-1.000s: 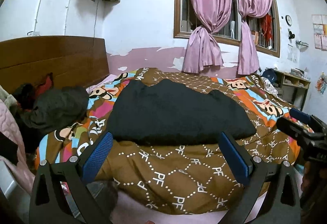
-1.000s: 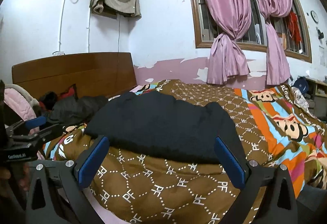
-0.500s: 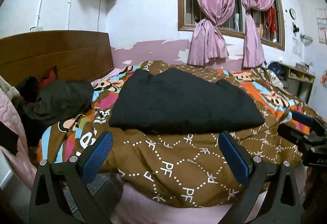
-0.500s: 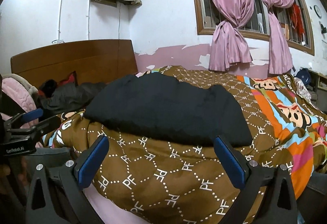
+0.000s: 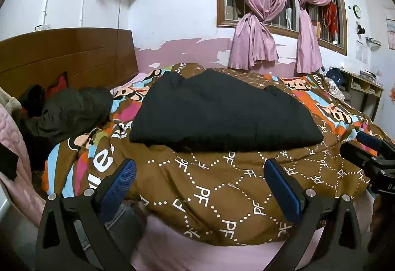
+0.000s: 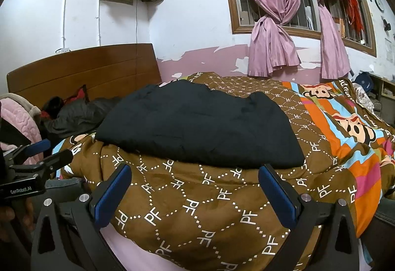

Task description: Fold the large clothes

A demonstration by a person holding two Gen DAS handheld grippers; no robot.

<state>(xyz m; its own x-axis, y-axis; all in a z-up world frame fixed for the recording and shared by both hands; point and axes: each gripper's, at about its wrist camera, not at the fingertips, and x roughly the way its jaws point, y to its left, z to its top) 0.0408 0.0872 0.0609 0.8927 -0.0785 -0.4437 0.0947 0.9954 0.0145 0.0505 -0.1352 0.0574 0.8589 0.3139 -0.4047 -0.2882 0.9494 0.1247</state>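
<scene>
On the patterned quilt (image 5: 222, 187) lay the black garment (image 5: 222, 113), a compact slab, possibly folded. Left gripper (image 5: 200, 182) and right gripper (image 6: 195, 187) hung spread, empty; any fold needed square edges

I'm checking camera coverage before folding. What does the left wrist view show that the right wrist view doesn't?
Only the left wrist view shows the right tool at its right edge and the shelf by the wall. Only the right wrist view shows the left tool at its left edge. Both share the black garment lying on the quilt, the headboard and the curtains.
</scene>
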